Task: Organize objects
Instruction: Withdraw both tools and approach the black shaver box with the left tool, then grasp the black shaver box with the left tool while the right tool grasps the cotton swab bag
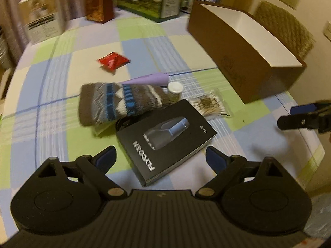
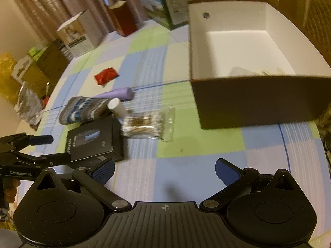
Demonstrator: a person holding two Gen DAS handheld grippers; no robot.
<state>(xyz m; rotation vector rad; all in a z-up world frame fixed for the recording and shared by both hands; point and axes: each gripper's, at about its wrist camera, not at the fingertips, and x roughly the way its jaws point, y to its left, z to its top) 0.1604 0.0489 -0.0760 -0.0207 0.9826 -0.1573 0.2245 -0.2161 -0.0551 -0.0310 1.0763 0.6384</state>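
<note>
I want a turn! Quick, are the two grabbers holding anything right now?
Left gripper: open, holding nothing, above the black box.
Right gripper: open, holding nothing, over the tablecloth.

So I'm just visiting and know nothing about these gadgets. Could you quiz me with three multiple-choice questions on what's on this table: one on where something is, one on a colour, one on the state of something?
1. Where does the knitted sock lie?
A. Inside the brown box
B. Partly over the black carton
C. On the chair

2. What colour is the small packet lying alone on the cloth?
A. Red
B. Yellow
C. White

3. How do the left gripper and the right gripper stand?
A. Both open, holding nothing
B. Both shut on the sock
C. One shut on a bottle

Answers:
1. B, its end overlaps the black carton beside the cotton swabs.
2. A, it is bright red on the checked tablecloth.
3. A, blue pads are wide apart with only cloth between them.
</note>
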